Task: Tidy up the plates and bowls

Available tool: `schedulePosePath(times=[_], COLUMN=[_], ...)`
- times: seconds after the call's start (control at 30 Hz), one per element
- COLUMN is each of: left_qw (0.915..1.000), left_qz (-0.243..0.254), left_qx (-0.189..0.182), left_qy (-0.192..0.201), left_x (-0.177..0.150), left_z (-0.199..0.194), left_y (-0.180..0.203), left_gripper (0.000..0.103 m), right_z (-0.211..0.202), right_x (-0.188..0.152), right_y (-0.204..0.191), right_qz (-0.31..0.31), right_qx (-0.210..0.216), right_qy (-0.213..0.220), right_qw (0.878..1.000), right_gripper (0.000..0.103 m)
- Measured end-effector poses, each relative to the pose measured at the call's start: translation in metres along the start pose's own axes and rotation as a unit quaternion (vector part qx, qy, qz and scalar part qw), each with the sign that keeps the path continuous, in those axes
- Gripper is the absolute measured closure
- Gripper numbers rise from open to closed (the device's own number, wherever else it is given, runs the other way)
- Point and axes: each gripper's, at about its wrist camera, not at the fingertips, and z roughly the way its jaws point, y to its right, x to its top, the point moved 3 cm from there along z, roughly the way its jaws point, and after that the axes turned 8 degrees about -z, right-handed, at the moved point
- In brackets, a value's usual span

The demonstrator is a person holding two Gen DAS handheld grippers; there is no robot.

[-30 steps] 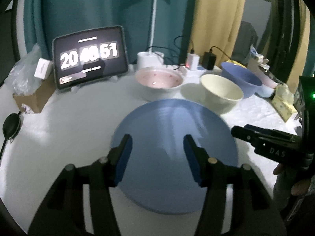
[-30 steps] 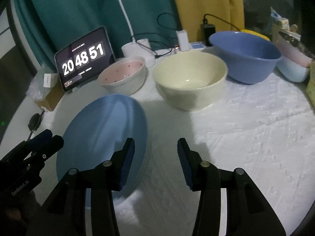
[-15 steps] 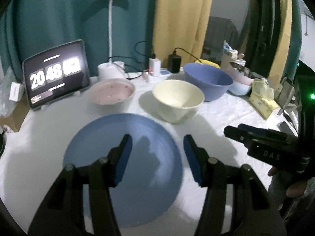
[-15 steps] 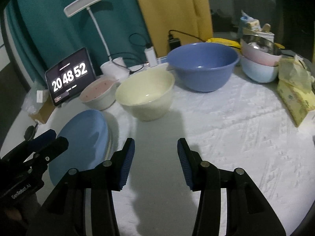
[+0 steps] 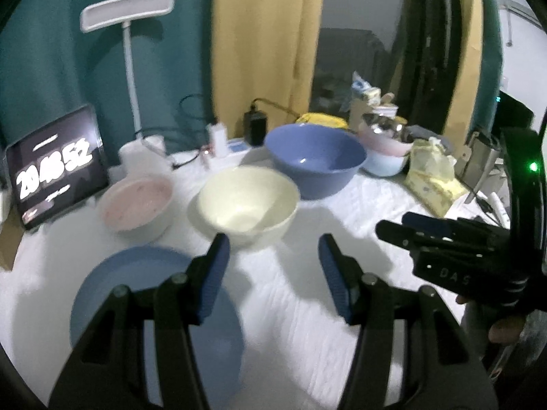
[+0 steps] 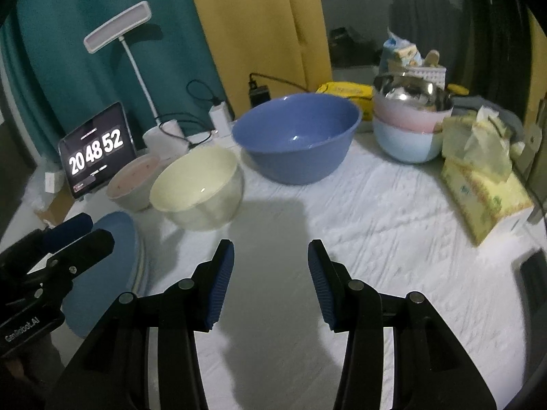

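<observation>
Both tools hang over the surface, a white textured cloth, w/ nothing between the pads. Left tool: pads apart, empty, pointing toward the cream bowl. Right tool: pads apart too, empty, only bare cloth and shadow under it.

Blue plate lies flat on the surface at near left, partly hidden behind the left tool's left finger; in the right wrist view it shows at far left w/ a pale rim under its edge, so maybe another plate beneath, can't tell. Cream bowl sits upright just past the plate. Pink bowl is beside it on the left, close, touching or not can't tell. Big blue bowl stands behind and right of the cream one, apart from it. Further right: bowl stack, light blue at bottom, pink in it, a shiny metal one on top.

Tablet at back left reads 20 48 52. White lamp stands behind the pink bowl. Yellow tissue pack lies at right, near the stack.
</observation>
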Motion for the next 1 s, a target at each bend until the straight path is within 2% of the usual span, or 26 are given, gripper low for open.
schedulePosePath(times=[0.37,0.67,0.83,0.9,1.0], left_qw=[0.9995,0.9992,0.9995,0.9996,0.9998], left_qz=[0.010,0.003,0.001,-0.003,-0.004], left_qx=[-0.008,-0.006,-0.004,-0.004,-0.002], left_qy=[0.030,0.039,0.033,0.027,0.020], left_x=[0.030,0.049,0.056,0.056,0.056], left_z=[0.043,0.071,0.091,0.097,0.107], left_y=[0.026,0.037,0.041,0.040,0.041], left_gripper=[0.047,0.047,0.047,0.047,0.047], right_z=[0.009,0.035,0.053,0.063,0.078], right_x=[0.027,0.055,0.068,0.070,0.071], right_y=[0.037,0.060,0.072,0.078,0.085], right_qz=[-0.003,-0.011,0.003,0.013,0.023], right_qx=[-0.021,-0.036,-0.035,-0.033,-0.033], right_qy=[0.015,0.016,0.016,0.011,0.003], right_qw=[1.000,0.999,0.999,0.999,0.999], right_gripper=[0.056,0.056,0.055,0.050,0.048])
